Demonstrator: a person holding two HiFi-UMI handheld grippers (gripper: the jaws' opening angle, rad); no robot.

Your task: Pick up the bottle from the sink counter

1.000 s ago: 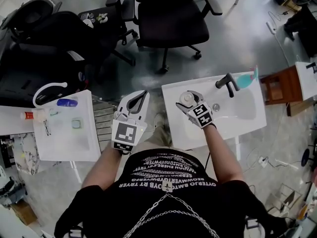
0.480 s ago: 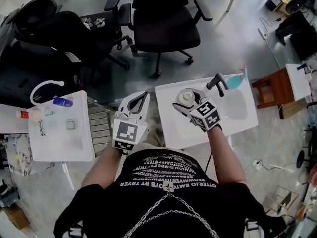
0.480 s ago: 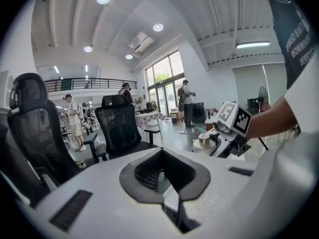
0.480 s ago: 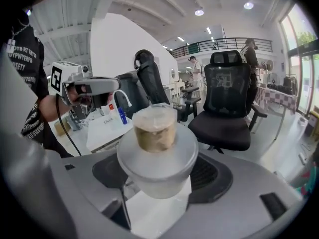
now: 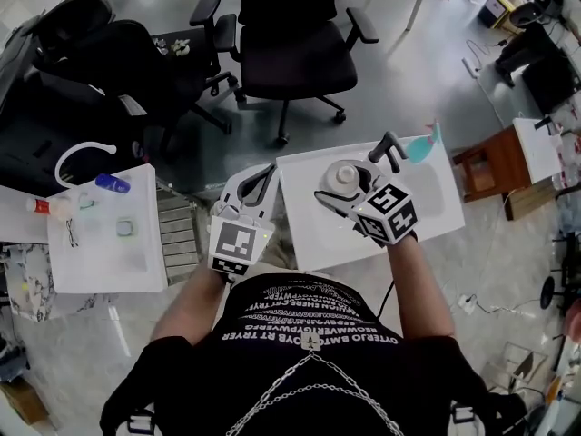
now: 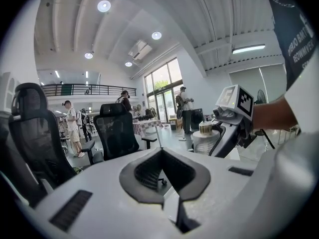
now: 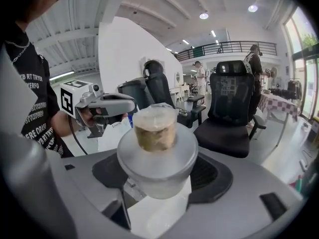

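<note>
A squat white bottle [image 5: 346,177] with a gold cap is held above the white sink counter [image 5: 309,234]. My right gripper [image 5: 341,187] is shut on it. In the right gripper view the bottle [image 7: 155,151] fills the space between the jaws, cap upward. My left gripper [image 5: 260,181] hovers just left of the counter's edge, jaws together and holding nothing. The left gripper view shows the bottle [image 6: 205,138] off to the right in the right gripper [image 6: 233,121]. The left gripper [image 7: 102,106] appears in the right gripper view too.
A black faucet [image 5: 386,148] and a teal item [image 5: 419,146] stand at the counter's far side by the basin [image 5: 427,189]. A second white counter [image 5: 100,252] at left carries small bottles [image 5: 113,183]. Black office chairs [image 5: 290,44] stand beyond; a wooden stool [image 5: 481,171] is at right.
My right gripper has risen a little with the bottle and its marker cube looks larger. The head view has drifted, shifting the counter left. The left gripper barely moved.
</note>
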